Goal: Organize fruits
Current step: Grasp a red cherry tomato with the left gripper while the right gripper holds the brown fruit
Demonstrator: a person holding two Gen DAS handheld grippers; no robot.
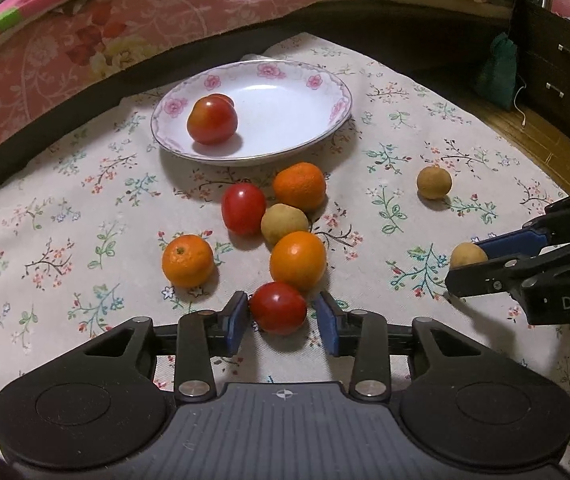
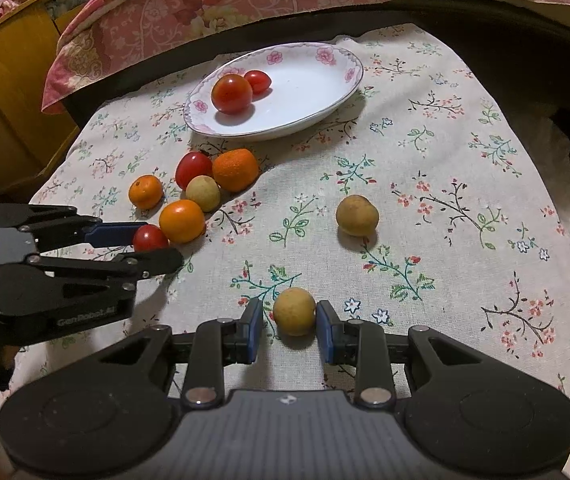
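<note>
My left gripper [image 1: 281,312] is open around a red tomato [image 1: 278,307] on the tablecloth; the left pad touches it, the right pad stands just off. My right gripper [image 2: 289,322] is open around a tan round fruit [image 2: 294,311], right pad touching. A white floral plate [image 1: 317,120] at the back holds two tomatoes [image 1: 212,119]. Between plate and left gripper lie three oranges [image 1: 297,260], a tomato [image 1: 243,208] and a tan fruit [image 1: 284,222]. Another tan fruit [image 2: 357,215] lies alone.
The floral tablecloth [image 2: 445,240] covers a small table. A bed with pink quilt [image 1: 125,20] runs along the back. A dark drawer cabinet [image 1: 561,64] stands right, a yellow wooden cabinet [image 2: 1,100] left.
</note>
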